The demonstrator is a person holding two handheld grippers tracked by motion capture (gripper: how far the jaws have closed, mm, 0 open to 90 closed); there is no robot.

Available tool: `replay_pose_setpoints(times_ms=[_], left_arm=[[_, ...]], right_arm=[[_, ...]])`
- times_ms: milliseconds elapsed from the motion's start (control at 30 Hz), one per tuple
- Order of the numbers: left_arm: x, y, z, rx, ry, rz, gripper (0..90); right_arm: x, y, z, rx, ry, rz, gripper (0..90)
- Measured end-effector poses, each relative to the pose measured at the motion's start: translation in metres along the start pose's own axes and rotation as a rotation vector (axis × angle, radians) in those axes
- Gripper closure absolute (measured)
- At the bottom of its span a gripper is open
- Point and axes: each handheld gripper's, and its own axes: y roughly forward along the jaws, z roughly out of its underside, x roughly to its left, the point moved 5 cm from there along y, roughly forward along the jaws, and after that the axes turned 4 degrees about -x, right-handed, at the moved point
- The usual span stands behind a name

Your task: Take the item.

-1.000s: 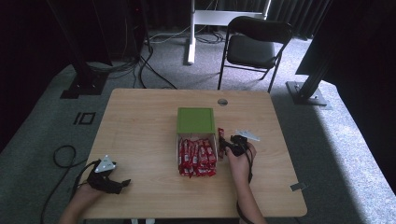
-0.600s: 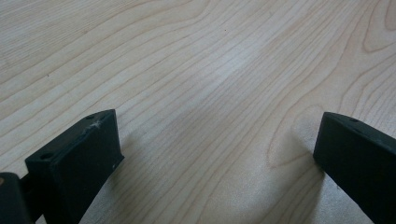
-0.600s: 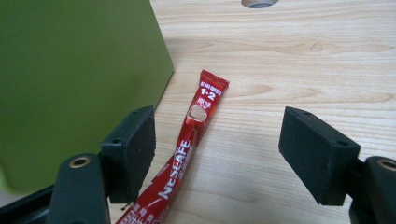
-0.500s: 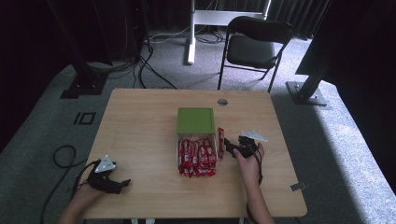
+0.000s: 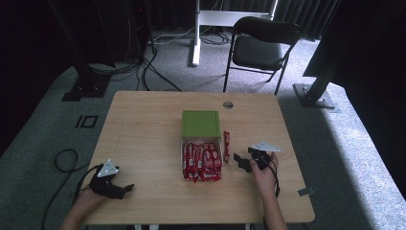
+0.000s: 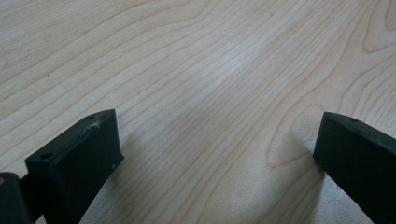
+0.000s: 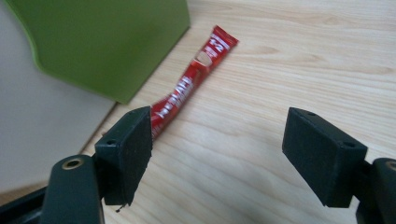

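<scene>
Red sachet flat on desk, alone, just right of white box packed with more red sachets, beside green lid. Long axis running away from person, parallel to box side. In right gripper view same sachet ahead-left of jaws, near end tucked behind left jaw, not between pads. Right tool near it, slightly right and toward person; jaws wide apart, just been opening, nothing between them. Left tool far off at desk's near left corner, jaws spread over bare wood, holding nothing. Right hand clearly nearer. Likely sachet just released outside box; any re-grasp needs jaws shifted left and squared across narrow width.
</scene>
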Motion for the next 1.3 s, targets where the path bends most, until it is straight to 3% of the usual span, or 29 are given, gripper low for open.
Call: replay_pose_setpoints(times_ms=[233,433,667,900,1033,1300], left_arm=[[0.0,0.0,0.0,-0.001,-0.003,0.0,1.6],[0.0,0.0,0.0,-0.001,-0.001,0.0,1.6],[0.0,0.0,0.0,0.001,0.001,0.0,1.6],[0.0,0.0,0.0,0.0,0.001,0.0,1.6],[0.0,0.0,0.0,0.0,0.001,0.0,1.6],[0.0,0.0,0.0,-0.001,0.001,0.0,1.6]], right_arm=[[-0.01,-0.015,0.005,-0.008,0.018,0.011,24.4],[-0.018,-0.029,0.012,0.007,-0.006,-0.001,24.3],[-0.022,-0.048,0.024,0.001,0.014,0.001,24.3],[-0.024,-0.064,0.036,0.011,-0.014,-0.025,23.3],[-0.027,-0.07,0.042,0.033,-0.066,-0.048,23.3],[-0.02,-0.073,0.059,0.113,-0.183,-0.187,20.5]])
